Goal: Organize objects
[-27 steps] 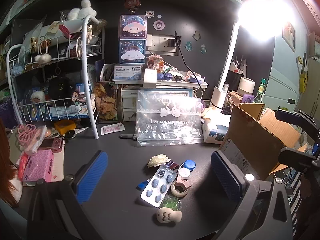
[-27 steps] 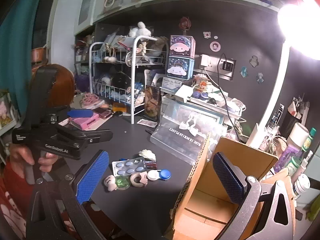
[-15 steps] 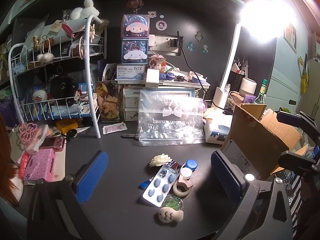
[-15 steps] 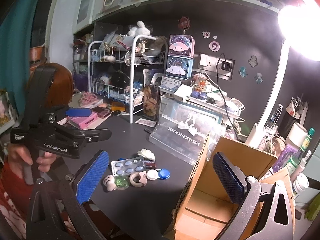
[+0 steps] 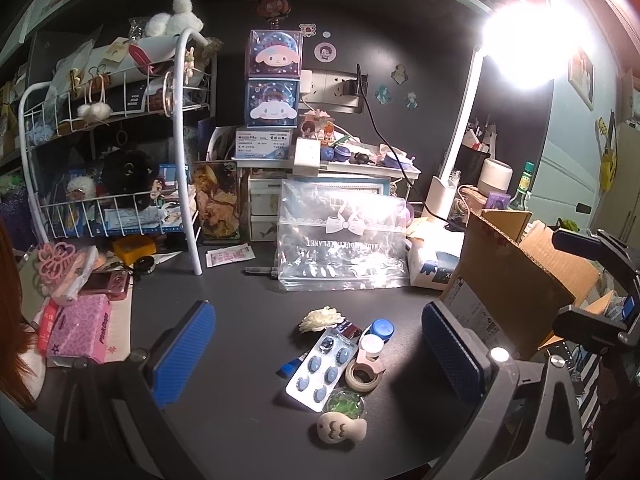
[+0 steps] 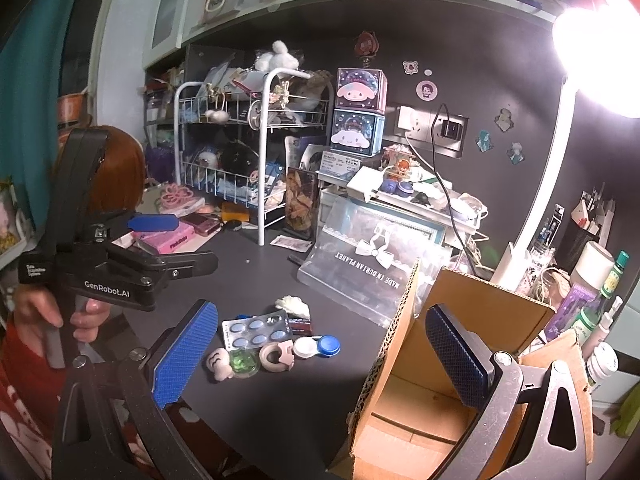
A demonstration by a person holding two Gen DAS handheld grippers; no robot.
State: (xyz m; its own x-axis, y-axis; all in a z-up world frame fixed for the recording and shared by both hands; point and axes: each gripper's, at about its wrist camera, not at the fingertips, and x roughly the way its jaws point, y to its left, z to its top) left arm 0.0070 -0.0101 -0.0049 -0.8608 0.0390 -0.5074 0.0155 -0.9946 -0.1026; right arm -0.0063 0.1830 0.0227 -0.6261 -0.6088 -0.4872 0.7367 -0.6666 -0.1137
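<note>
The left tongs (image 5: pixel 318 354) hang spread wide and empty above the dark counter (image 5: pixel 224 304), their blue-padded fingers (image 5: pixel 182 354) framing a small cluster of things. The right tongs (image 6: pixel 320 360) are likewise spread and empty, one blue pad (image 6: pixel 456 354) over the open brown cardboard box (image 6: pixel 480 308) at the counter's right end.

In the cluster, a silver blister pack of blue pills (image 5: pixel 322 364) lies touching a beige tape roll (image 5: pixel 362 376). Just beside them sit a white-and-blue contact lens case (image 5: pixel 376 338), a white fabric flower (image 5: pixel 320 319), a round clear green-filled pot (image 5: pixel 346 402) and a cream fish-shaped figure (image 5: pixel 340 430).

Farther back a clear plastic pouch with a white bow (image 5: pixel 340 236) stands upright, with a white wire rack (image 5: pixel 120 152) to its left and a pink tissue pack (image 5: pixel 80 330) near the left edge.
</note>
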